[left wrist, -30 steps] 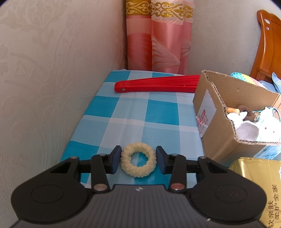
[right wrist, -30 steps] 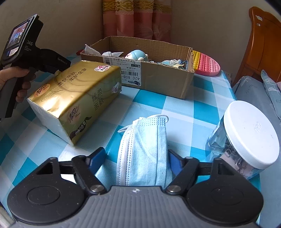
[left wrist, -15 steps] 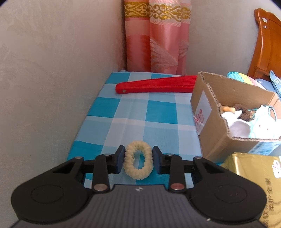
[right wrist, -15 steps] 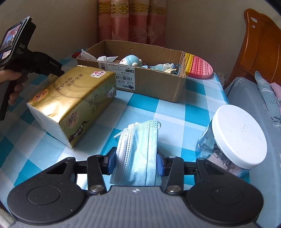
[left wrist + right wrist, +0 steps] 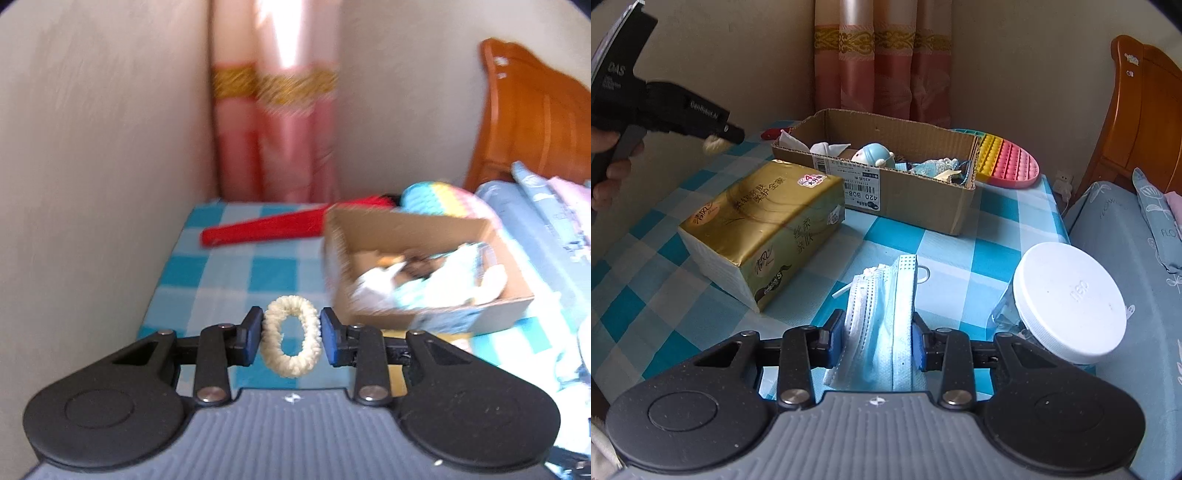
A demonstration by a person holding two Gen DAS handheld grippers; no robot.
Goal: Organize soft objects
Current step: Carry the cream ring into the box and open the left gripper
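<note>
Bench (image 5: 997,221), blue-white check cloth. Cardboard box (image 5: 923,206), corrugated, label reads "420 B08". Gold tissue pack (image 5: 764,225), Chinese print, glossy. Jar, white ribbed lid (image 5: 1071,299). Right claw (image 5: 877,341) clenched on a folded blue pleated mask (image 5: 886,325). Left claw (image 5: 291,339) pinching a cream knitted scrunchie (image 5: 290,341), squeezed oval, above the bench beside the box.

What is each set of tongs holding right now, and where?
Left tongs pinch the cream knitted hair scrunchie across its sides. Right tongs squeeze the folded pale-blue face mask across its near half.
</note>
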